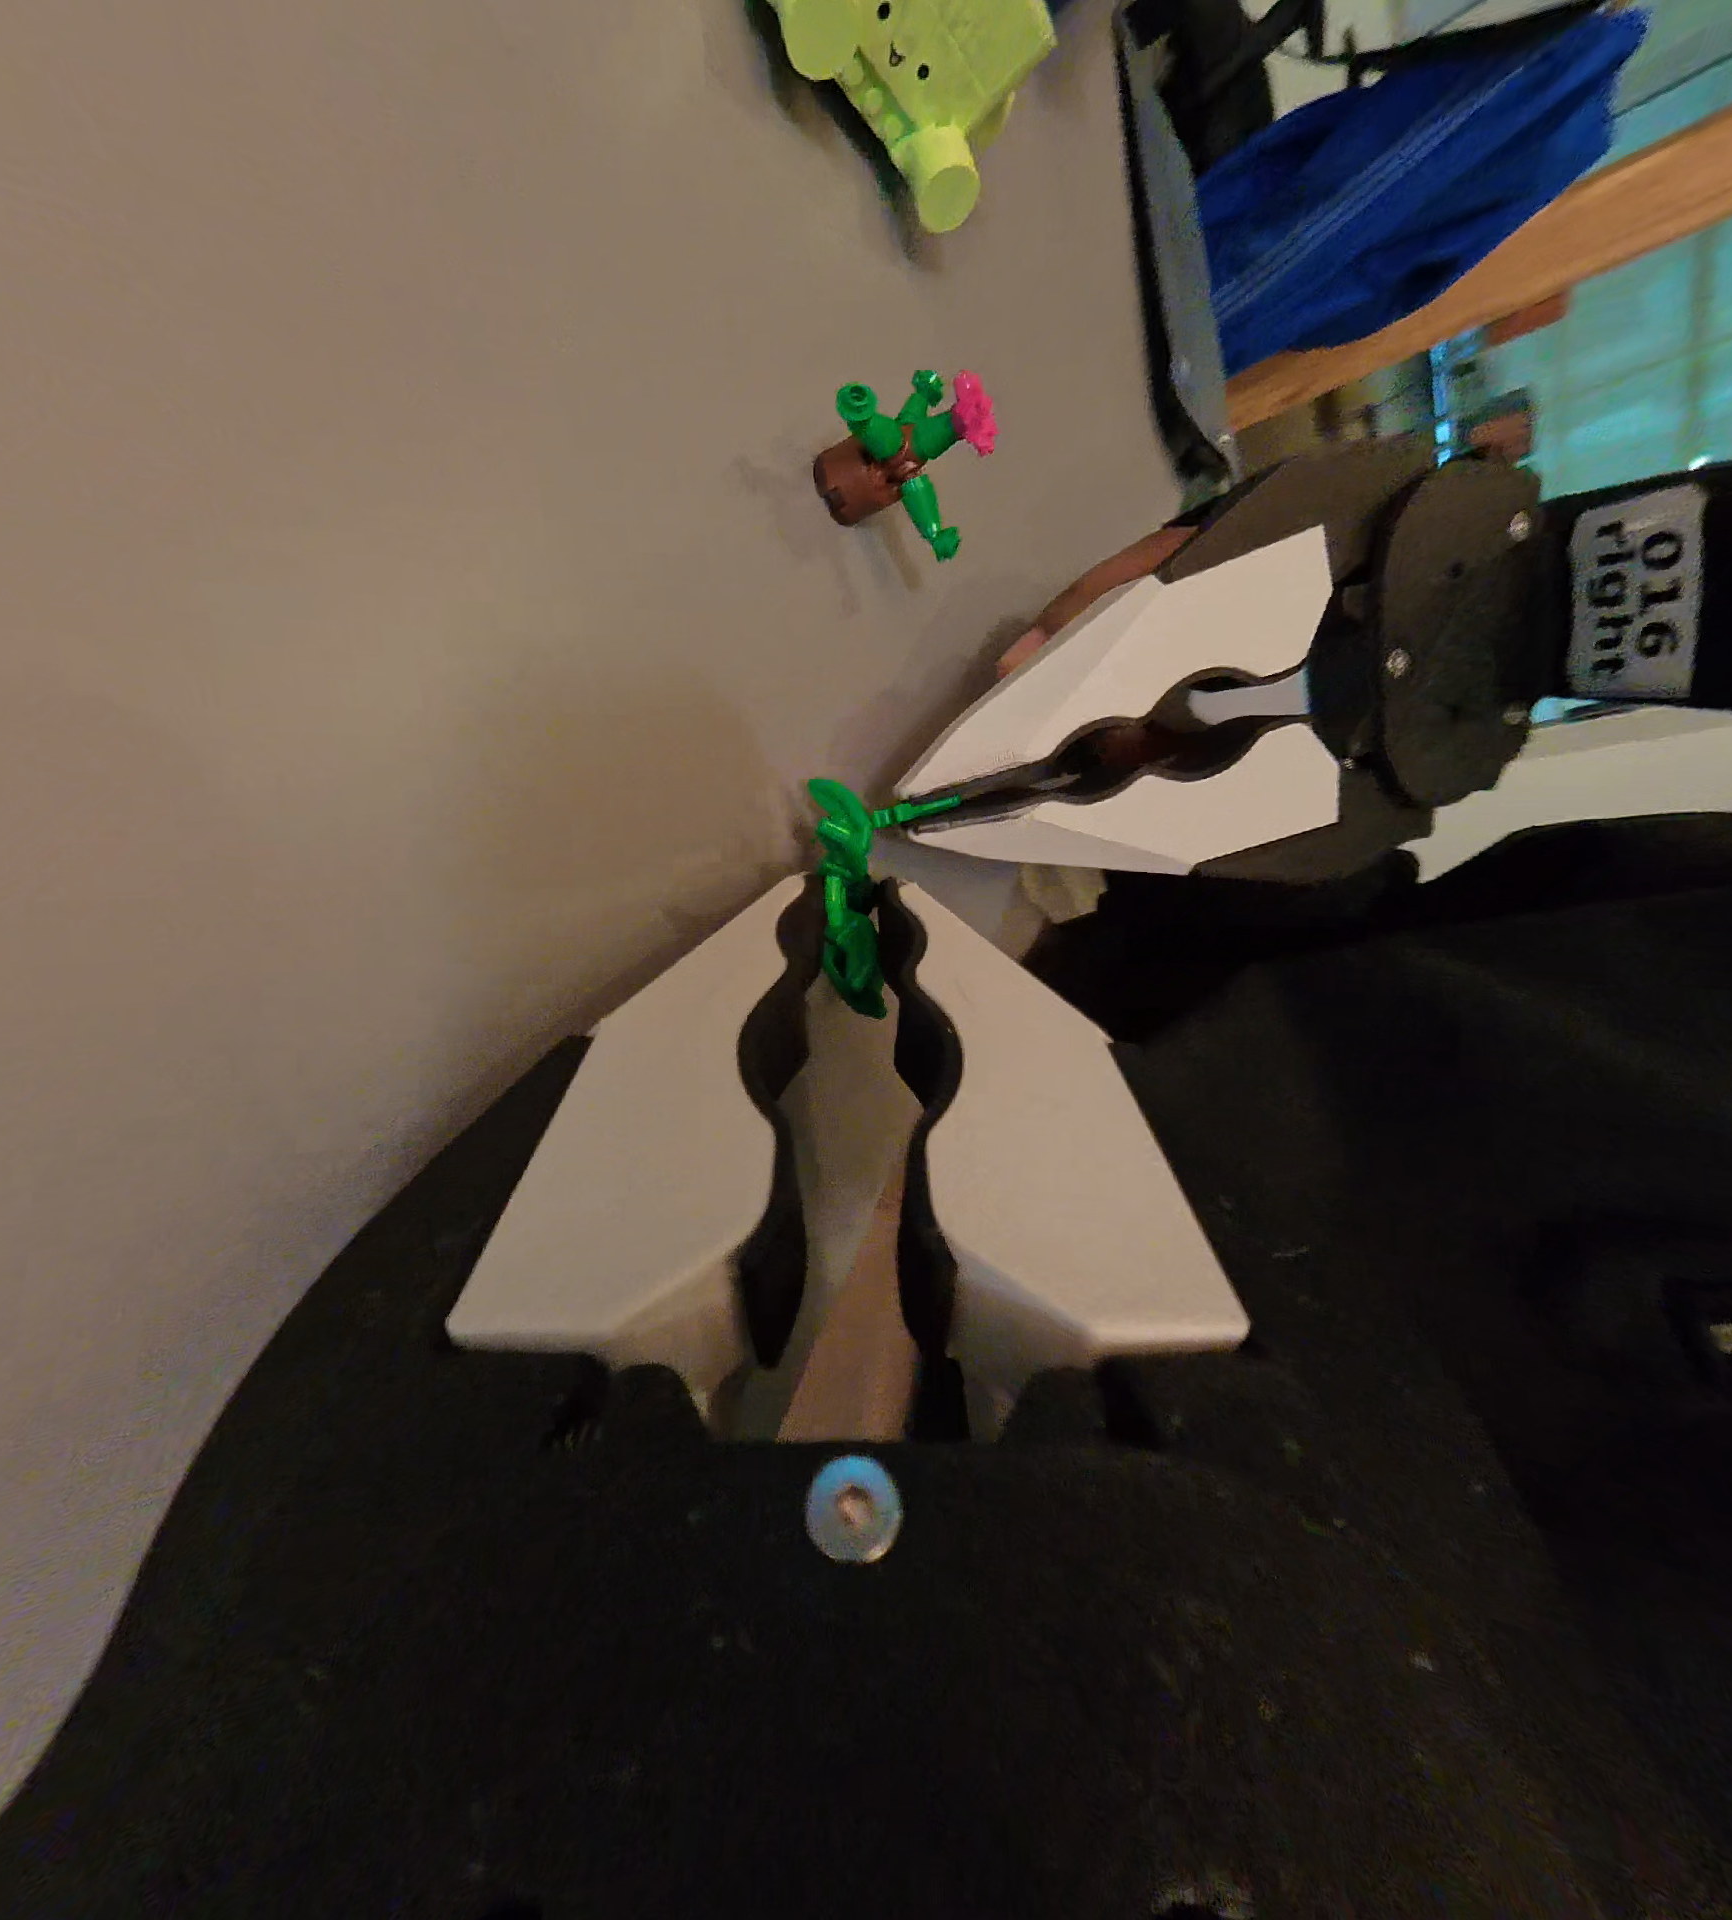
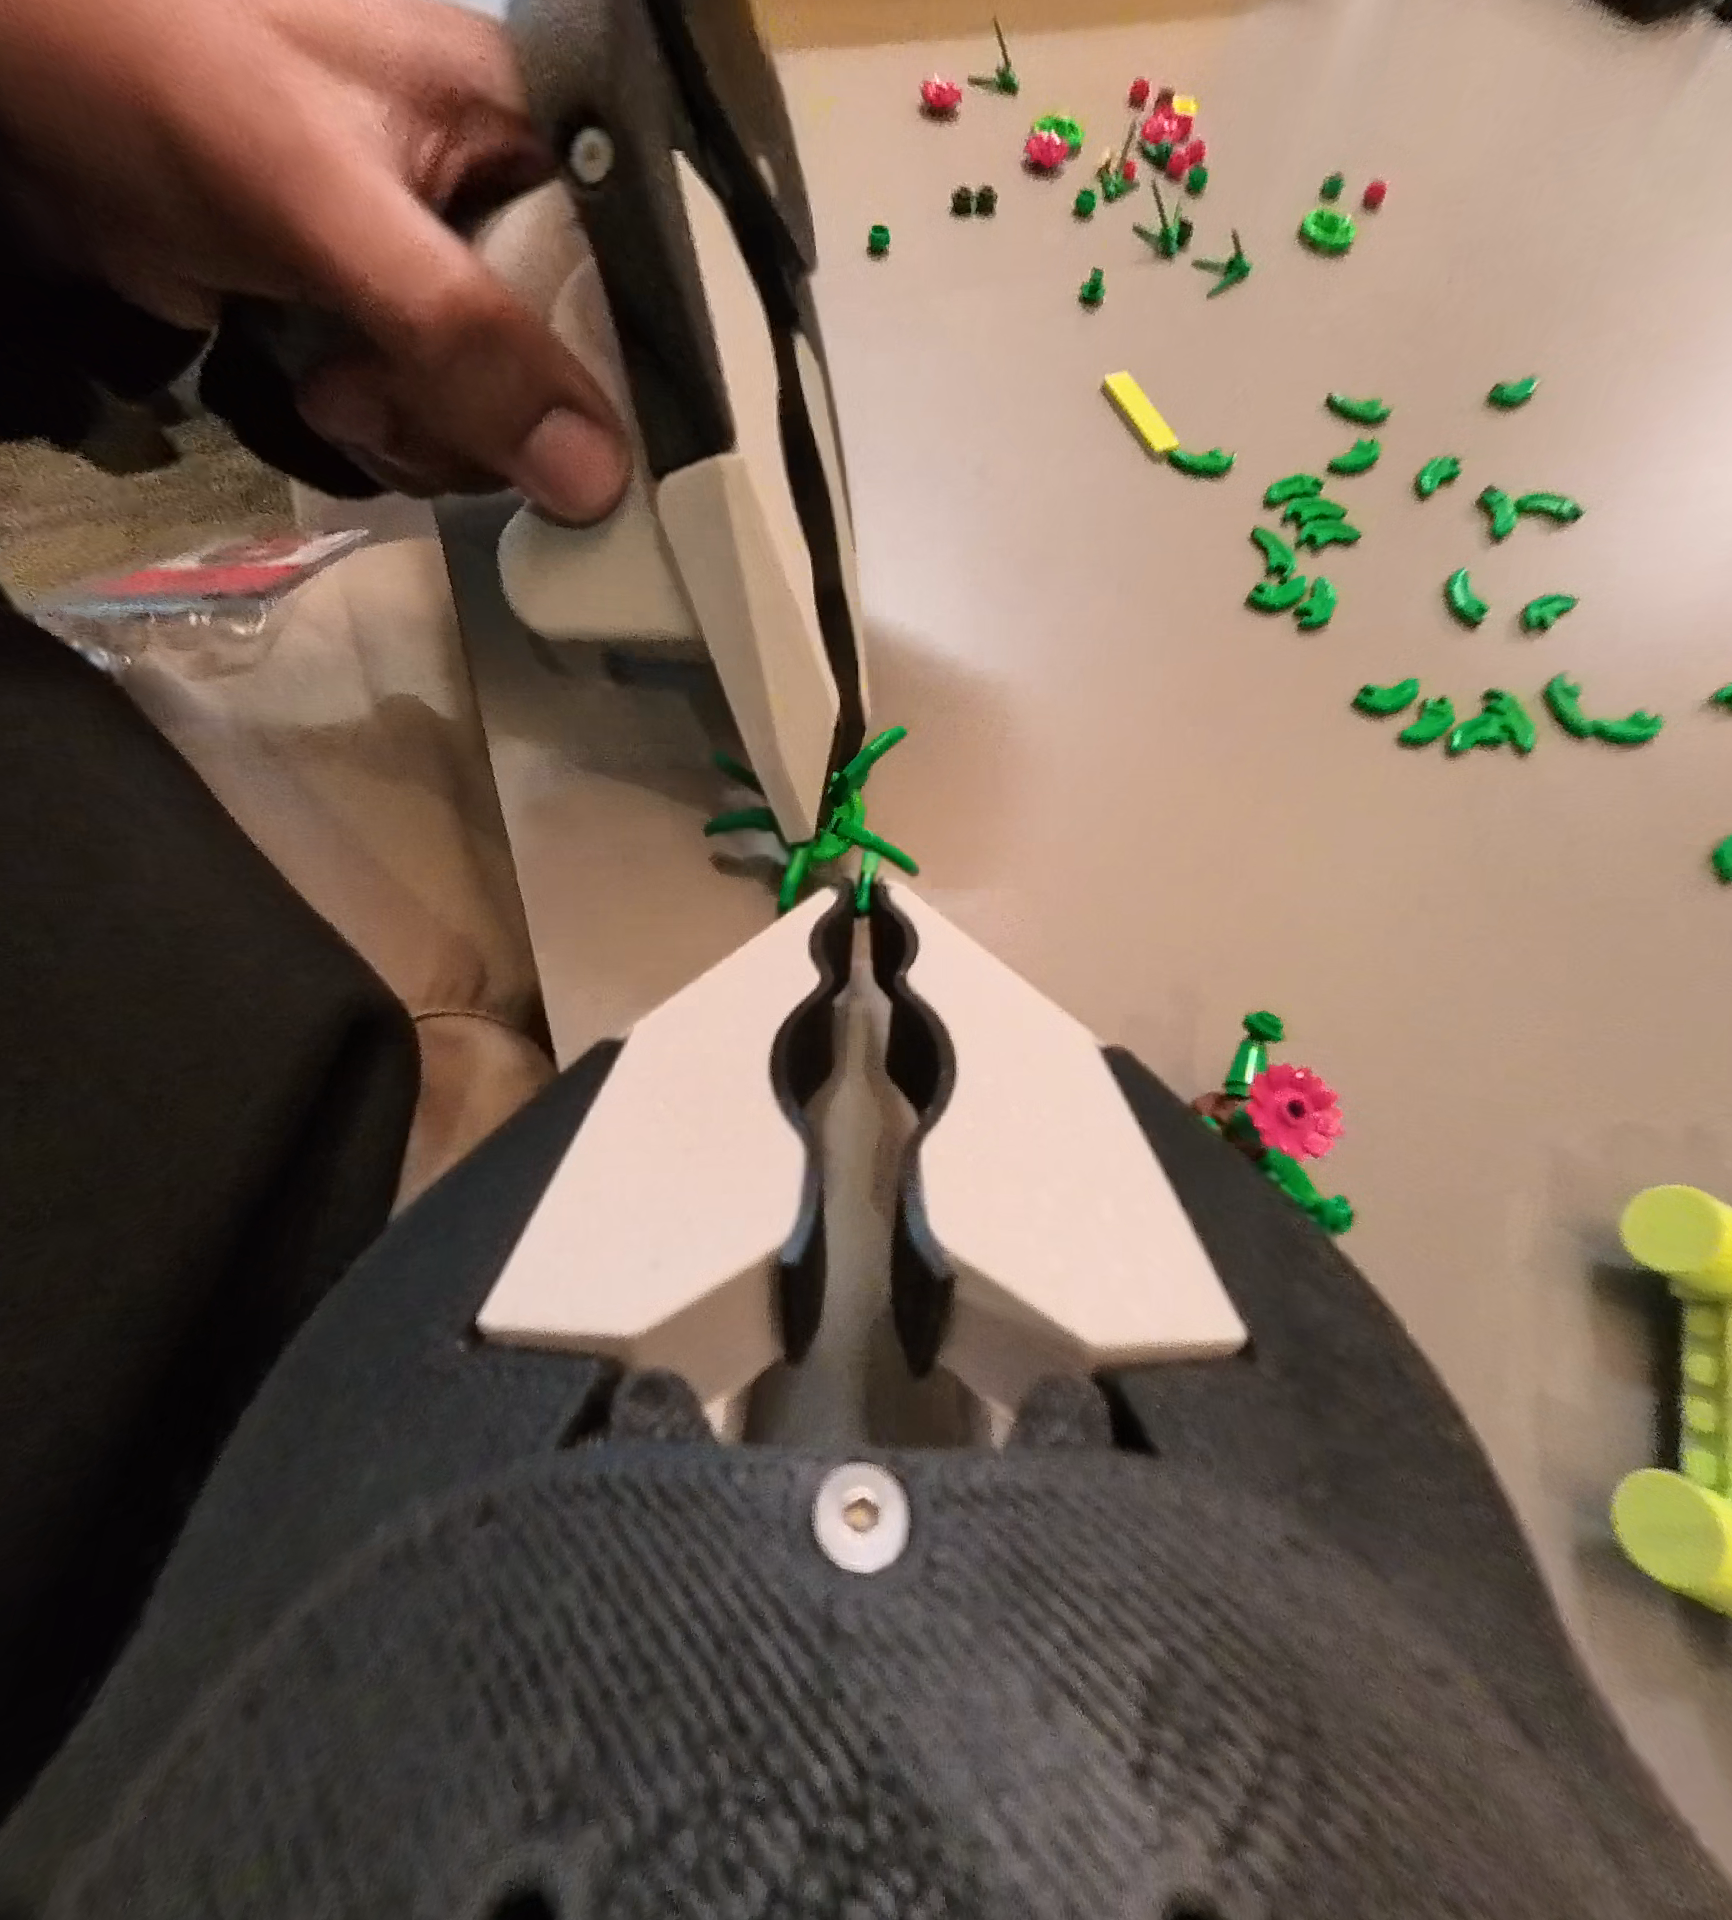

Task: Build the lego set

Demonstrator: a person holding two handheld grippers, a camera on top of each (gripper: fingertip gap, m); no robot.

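Left tool (image 1: 849,883): I see it pinching the leafy green stem (image 1: 846,914).
Right tool (image 2: 860,891): I have it pinching a thin green stalk (image 1: 919,808) (tips nearly meeting), loose leaves (image 2: 1464,592) far right on the tabletop (image 2: 1101,935).

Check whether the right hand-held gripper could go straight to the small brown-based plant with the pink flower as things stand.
Probably not yet: the right hand-held gripper is shut on the green leafy stem, shared with the left hand-held gripper. The flower plant itself stands unobstructed close by.

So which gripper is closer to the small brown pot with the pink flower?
Hard to call. The left gripper and right gripper meet tip to tip on the green stem piece, both apart from the brown pot.
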